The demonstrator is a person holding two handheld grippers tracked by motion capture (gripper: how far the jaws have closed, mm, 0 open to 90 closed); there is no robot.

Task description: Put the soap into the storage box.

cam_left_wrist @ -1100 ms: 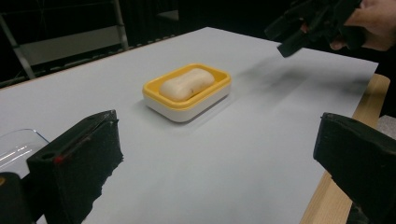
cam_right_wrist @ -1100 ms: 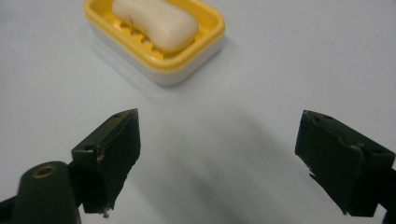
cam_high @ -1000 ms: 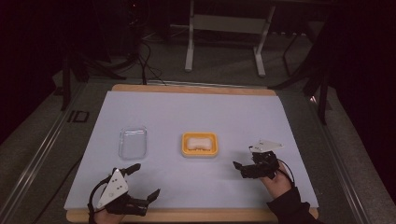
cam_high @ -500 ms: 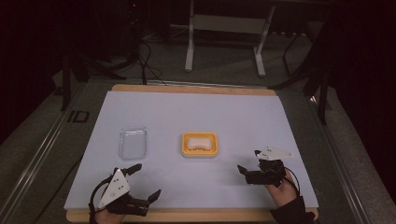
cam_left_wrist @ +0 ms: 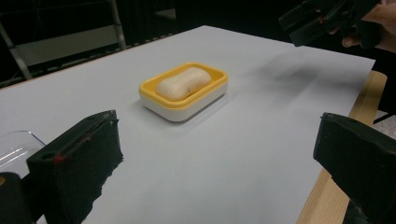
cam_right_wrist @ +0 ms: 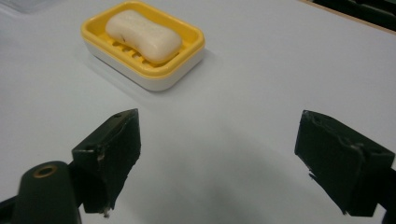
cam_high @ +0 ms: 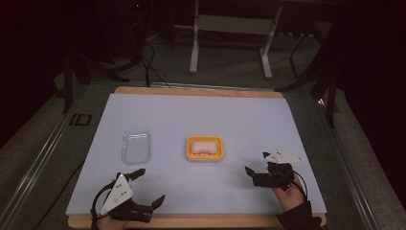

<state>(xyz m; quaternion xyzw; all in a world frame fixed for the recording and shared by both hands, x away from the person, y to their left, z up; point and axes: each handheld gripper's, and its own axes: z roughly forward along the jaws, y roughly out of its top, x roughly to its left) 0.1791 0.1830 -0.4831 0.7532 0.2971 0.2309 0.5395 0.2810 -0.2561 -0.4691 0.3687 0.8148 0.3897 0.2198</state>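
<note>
A pale soap bar is seen lying in a yellow soap dish near the middle of the white-covered worktop (no lettering can be read on it). A clear lid lies well apart to its left. The right gripper and left gripper are held near the front edge, jaws wide and empty.

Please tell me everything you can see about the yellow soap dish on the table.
The rectangular yellow soap dish with rounded corners looks like plastic: a yellow upper tray with a raised rim sits on a white lower base. Slots show in the tray floor. A pale cream, pillow-shaped bar of soap lies flat inside it. The dish stands level near the middle of the light grey table mat, to the right of a clear plastic lid and apart from it. Neither gripper touches the dish.
</note>
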